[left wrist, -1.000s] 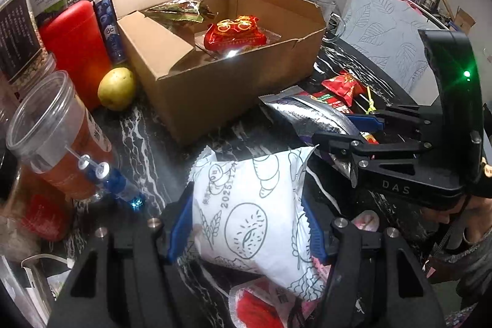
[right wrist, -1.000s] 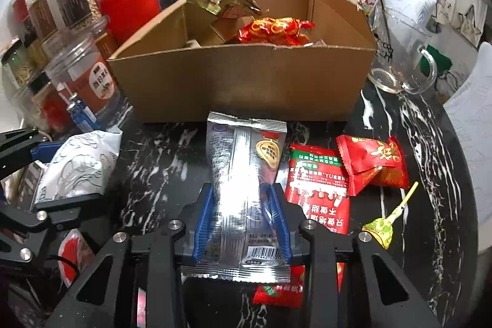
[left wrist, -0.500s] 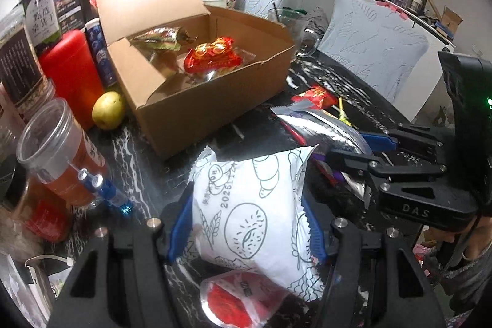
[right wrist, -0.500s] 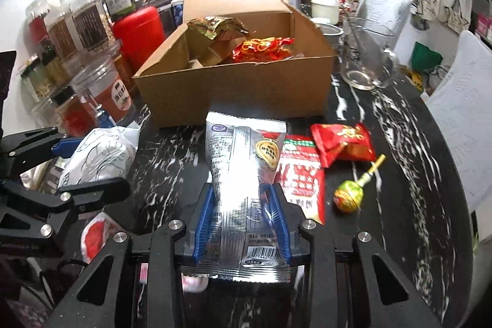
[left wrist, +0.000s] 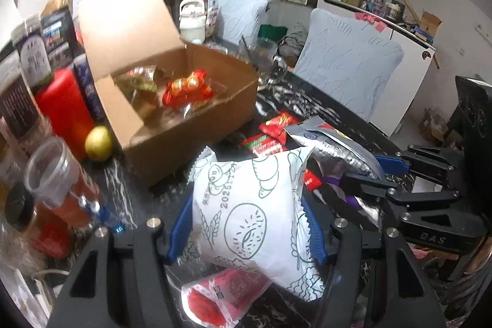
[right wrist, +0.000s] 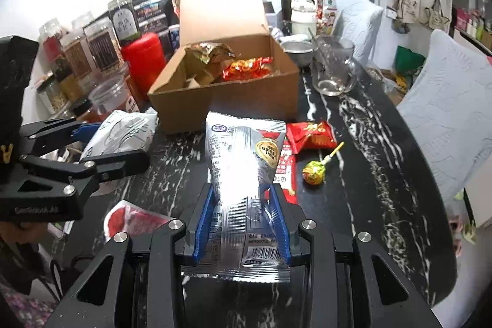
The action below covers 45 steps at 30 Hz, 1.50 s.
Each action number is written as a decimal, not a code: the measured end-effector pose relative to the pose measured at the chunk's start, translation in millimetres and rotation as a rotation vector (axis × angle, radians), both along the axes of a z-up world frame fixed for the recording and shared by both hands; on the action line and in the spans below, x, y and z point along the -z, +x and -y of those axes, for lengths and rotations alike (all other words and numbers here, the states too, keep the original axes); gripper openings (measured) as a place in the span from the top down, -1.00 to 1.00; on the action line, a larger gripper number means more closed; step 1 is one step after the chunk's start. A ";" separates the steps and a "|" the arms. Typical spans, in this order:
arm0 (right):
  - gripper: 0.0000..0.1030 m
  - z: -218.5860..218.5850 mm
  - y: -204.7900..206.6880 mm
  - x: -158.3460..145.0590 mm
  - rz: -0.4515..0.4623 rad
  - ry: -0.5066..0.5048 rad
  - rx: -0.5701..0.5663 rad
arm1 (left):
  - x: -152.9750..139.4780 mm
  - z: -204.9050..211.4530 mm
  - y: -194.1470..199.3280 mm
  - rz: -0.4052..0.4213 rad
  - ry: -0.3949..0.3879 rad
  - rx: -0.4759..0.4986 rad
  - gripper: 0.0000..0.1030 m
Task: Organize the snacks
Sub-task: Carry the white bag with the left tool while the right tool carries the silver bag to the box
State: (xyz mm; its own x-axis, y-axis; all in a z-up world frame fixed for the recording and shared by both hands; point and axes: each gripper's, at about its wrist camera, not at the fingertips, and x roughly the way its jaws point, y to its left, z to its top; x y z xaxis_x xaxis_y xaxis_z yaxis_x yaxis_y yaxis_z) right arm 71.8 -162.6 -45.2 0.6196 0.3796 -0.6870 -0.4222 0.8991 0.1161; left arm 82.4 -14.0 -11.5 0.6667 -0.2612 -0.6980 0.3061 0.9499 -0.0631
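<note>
My left gripper (left wrist: 244, 223) is shut on a white snack bag with green drawings (left wrist: 246, 205), held above the black marble table. It shows from the side in the right wrist view (right wrist: 120, 137). My right gripper (right wrist: 243, 220) is shut on a silver snack packet (right wrist: 243, 180), also raised; the packet shows in the left wrist view (left wrist: 335, 149). The open cardboard box (right wrist: 224, 100) stands ahead and holds a red packet (right wrist: 246, 68) and a gold-green packet (right wrist: 212, 49). On the table lie red packets (right wrist: 310, 134), a lollipop (right wrist: 313, 171) and a clear red-filled pouch (left wrist: 221, 294).
Jars and a red canister (right wrist: 144, 57) line the left side, with a plastic cup (left wrist: 58, 183) and a yellow fruit (left wrist: 98, 143). A glass mug (right wrist: 333, 69) stands right of the box. Pale cushions (right wrist: 446, 109) sit beyond the table's right edge.
Both grippers have risen and pulled back from the box with their packets still held. The box now looks smaller and farther away in both views.
</note>
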 end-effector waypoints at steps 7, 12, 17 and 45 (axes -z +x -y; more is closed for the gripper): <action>0.31 2.6 -15.6 -31.5 0.074 0.026 -0.006 | -32.7 3.1 -2.7 0.092 0.008 0.006 -0.20; 0.31 0.1 -16.5 -55.0 0.129 0.054 -0.026 | -59.8 3.4 -1.6 0.170 0.024 -0.002 -0.20; 0.31 -3.1 -6.4 -75.4 0.178 0.087 -0.046 | -86.1 -1.0 8.5 0.220 0.032 -0.034 -0.20; 0.31 -63.5 172.7 -111.5 0.190 0.084 -0.180 | -94.0 -62.4 197.1 0.214 0.104 -0.282 -0.20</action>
